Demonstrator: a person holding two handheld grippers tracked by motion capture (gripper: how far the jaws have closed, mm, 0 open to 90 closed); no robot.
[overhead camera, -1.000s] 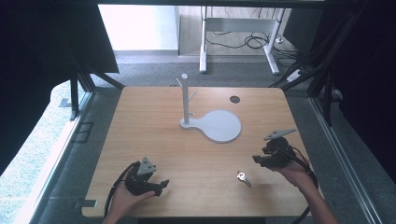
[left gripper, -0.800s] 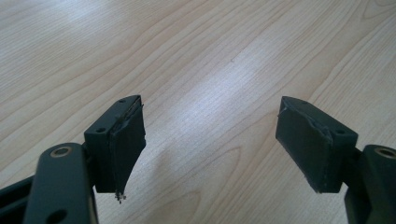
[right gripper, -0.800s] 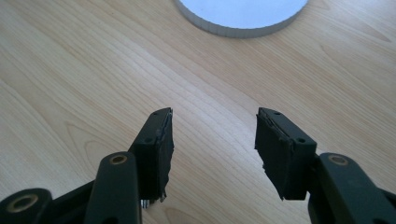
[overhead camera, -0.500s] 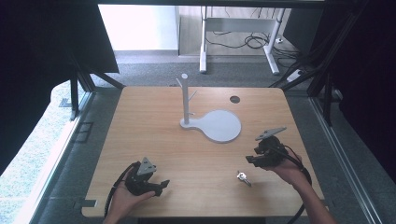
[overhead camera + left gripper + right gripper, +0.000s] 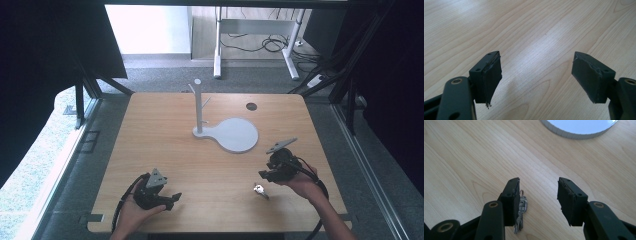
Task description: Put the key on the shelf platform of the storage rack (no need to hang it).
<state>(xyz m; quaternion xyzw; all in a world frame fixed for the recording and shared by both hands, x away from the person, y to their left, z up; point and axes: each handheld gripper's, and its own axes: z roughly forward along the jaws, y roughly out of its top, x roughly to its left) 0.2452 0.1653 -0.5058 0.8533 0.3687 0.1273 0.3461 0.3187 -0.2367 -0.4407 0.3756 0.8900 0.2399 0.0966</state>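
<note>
A small bunch of silver keys [image 5: 259, 190] lies on the wooden table [image 5: 165, 135] near its front right. My right gripper [image 5: 265, 175] hovers just above and behind the keys, in a person's hand. Its jaws are open and have just been closing, with nothing pressed between them. In the right gripper view the keys [image 5: 522, 211] peek out beside the left jaw of the right gripper [image 5: 539, 183]. My left gripper [image 5: 172, 197] rests at the front left, held in a hand. In the left gripper view the left gripper [image 5: 536, 58] is wide open over bare wood.
A white stand [image 5: 198, 107] with short pegs rises from a round white base [image 5: 235, 135] at the table's middle; the base's rim [image 5: 574, 133] lies ahead of the right gripper. A dark round hole [image 5: 251, 106] sits at the back right. Cables trail from both grippers.
My right gripper has moved left and slightly down toward the keys, and its jaws stand closer together. The left gripper has stayed where it was.
</note>
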